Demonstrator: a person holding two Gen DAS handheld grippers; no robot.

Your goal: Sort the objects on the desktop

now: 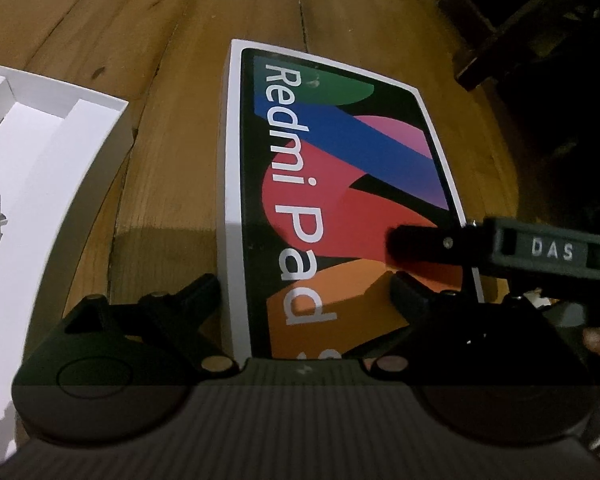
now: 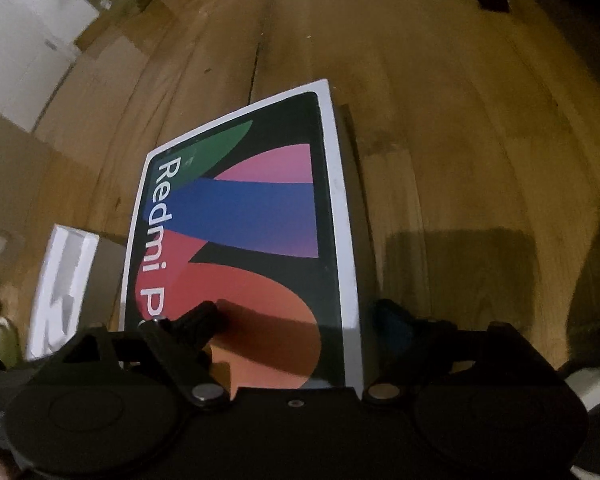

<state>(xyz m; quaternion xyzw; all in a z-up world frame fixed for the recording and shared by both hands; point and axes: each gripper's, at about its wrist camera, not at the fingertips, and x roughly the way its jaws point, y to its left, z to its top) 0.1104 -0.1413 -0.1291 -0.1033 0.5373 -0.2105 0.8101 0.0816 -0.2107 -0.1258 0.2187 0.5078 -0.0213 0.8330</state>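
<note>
A flat Redmi Pad box (image 1: 340, 184) with a colourful lid lies on the wooden table; it also shows in the right wrist view (image 2: 252, 232). My left gripper (image 1: 304, 284) is open, its fingers straddling the box's near end, one finger off the left edge and one over the lid. My right gripper (image 2: 296, 312) is open too, with one finger over the lid and one beyond the box's right edge. In the left wrist view, the right gripper's finger (image 1: 420, 240) reaches in over the box from the right.
An open white box tray (image 1: 40, 184) with a charger plug in it lies to the left; it shows in the right wrist view (image 2: 64, 296) as well. Dark furniture (image 1: 540, 20) stands at the far right. Cardboard boxes (image 2: 100, 40) sit beyond the table.
</note>
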